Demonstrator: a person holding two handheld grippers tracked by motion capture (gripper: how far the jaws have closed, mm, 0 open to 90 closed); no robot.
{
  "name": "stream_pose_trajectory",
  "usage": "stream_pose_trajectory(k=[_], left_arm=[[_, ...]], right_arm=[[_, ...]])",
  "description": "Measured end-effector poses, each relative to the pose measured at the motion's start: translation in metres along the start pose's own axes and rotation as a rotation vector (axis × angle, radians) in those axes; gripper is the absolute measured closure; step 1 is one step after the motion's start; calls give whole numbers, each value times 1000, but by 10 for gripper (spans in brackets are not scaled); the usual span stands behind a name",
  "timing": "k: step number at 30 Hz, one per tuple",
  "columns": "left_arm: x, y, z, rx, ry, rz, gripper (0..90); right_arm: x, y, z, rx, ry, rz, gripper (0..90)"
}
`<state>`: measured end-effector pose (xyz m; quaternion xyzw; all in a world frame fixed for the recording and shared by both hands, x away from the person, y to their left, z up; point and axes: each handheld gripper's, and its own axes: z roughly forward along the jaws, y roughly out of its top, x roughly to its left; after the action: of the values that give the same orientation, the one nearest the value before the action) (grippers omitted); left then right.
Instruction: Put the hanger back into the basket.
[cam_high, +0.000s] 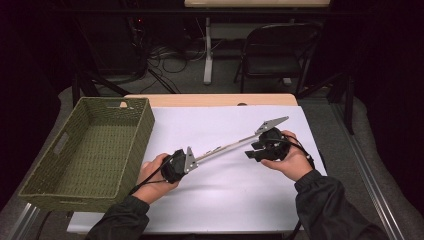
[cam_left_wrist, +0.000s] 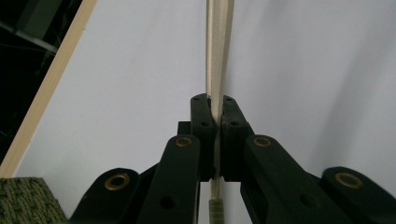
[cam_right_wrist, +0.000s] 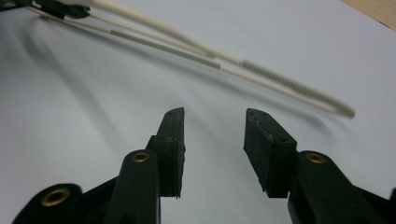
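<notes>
Left hand-held gripper (cam_high: 181, 164) clamped on near-left end of tongs (cam_high: 225, 147), held above tabletop (cam_high: 210, 125), long axis running far-right toward right hand-held gripper (cam_right_wrist: 214, 140), jaws parted and empty, just beside free tips; basket (cam_high: 145, 131) left.

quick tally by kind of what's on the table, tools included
baskets: 1, the green woven basket
chopsticks: 2, a pale pair clamped in the left tool
tools: 2, the left one and the open right tool
white sheets: 1, the table cover
total: 6
</notes>
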<state>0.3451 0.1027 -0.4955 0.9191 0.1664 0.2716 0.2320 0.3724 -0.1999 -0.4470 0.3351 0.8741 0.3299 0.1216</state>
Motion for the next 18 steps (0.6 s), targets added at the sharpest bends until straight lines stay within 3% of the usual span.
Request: stream_pose_trajectory(k=[1,2,3,4,5,6,8,9,10,12,15,16,18], left_arm=[[0,0,0,0,0,0,874],[7,2,3,1,-9,-40,874],[7,2,3,1,-9,-40,874],[14,3,6,1,-15,-79,874],[14,3,6,1,-15,-79,874],[21,5,8,2,-22,-120,874],[25,6,9,3,-28,-136,874],[32,7,13,1,-30,-178,874],[32,7,13,1,-30,-178,874],[41,9,17,9,-34,-229,874],[46,11,20,8,-36,-260,874],[51,12,23,6,-41,-295,874],[54,13,24,4,-49,-308,874]], right_arm=[[-1,-1,0,2,-1,5,580],[-1,-2,-1,6,-1,5,578],[-1,-2,-1,6,-1,5,578],[-2,-5,-1,8,-5,4,574],[-2,-5,-1,12,-5,6,570],[-2,-6,-1,15,-6,4,565],[-3,-7,-1,14,-5,3,562],[-3,-8,0,20,-11,5,551],[-3,-8,0,19,-11,5,539],[-4,-9,0,15,-15,5,525],[-5,-9,1,12,-16,10,500],[-5,-9,1,14,-11,22,471],[-5,-9,2,17,-7,24,469]])
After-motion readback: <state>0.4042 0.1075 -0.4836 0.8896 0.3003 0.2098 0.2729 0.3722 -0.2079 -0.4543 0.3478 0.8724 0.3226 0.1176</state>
